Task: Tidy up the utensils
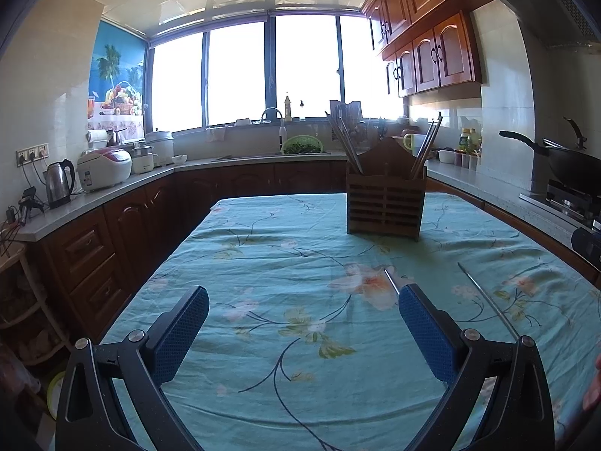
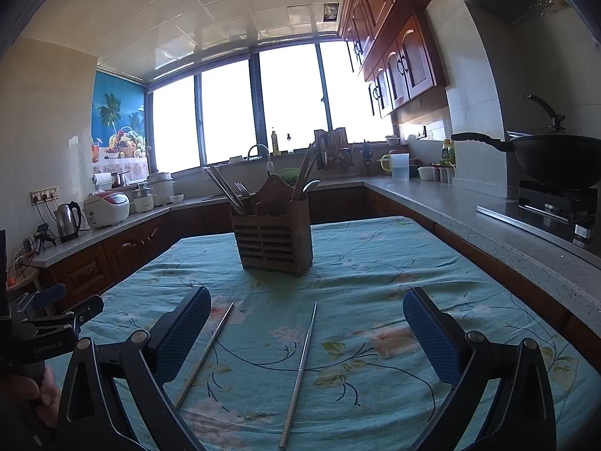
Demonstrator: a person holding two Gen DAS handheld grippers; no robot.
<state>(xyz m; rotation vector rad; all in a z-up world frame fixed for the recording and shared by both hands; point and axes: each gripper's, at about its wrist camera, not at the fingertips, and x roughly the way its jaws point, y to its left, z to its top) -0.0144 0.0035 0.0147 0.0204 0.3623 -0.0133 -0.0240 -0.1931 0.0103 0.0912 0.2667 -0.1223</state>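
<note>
A wooden slatted utensil holder (image 1: 385,205) stands on the table with the teal floral cloth (image 1: 263,263); chopsticks, a fork and a spoon stick out of it (image 2: 274,236). Two metal chopsticks lie on the cloth: one (image 2: 204,353) on the left, one (image 2: 300,372) in the middle, both between my right gripper's fingers in its view. In the left wrist view they show at the right (image 1: 488,300) and partly behind the right finger (image 1: 391,281). My left gripper (image 1: 304,330) is open and empty. My right gripper (image 2: 306,334) is open and empty above the chopsticks.
Counters run along the left, back and right. A kettle (image 1: 59,184) and rice cooker (image 1: 105,167) stand on the left, a sink with a green basket (image 1: 302,144) at the back, a wok on a stove (image 2: 556,161) on the right. The left gripper shows at the right view's left edge (image 2: 45,319).
</note>
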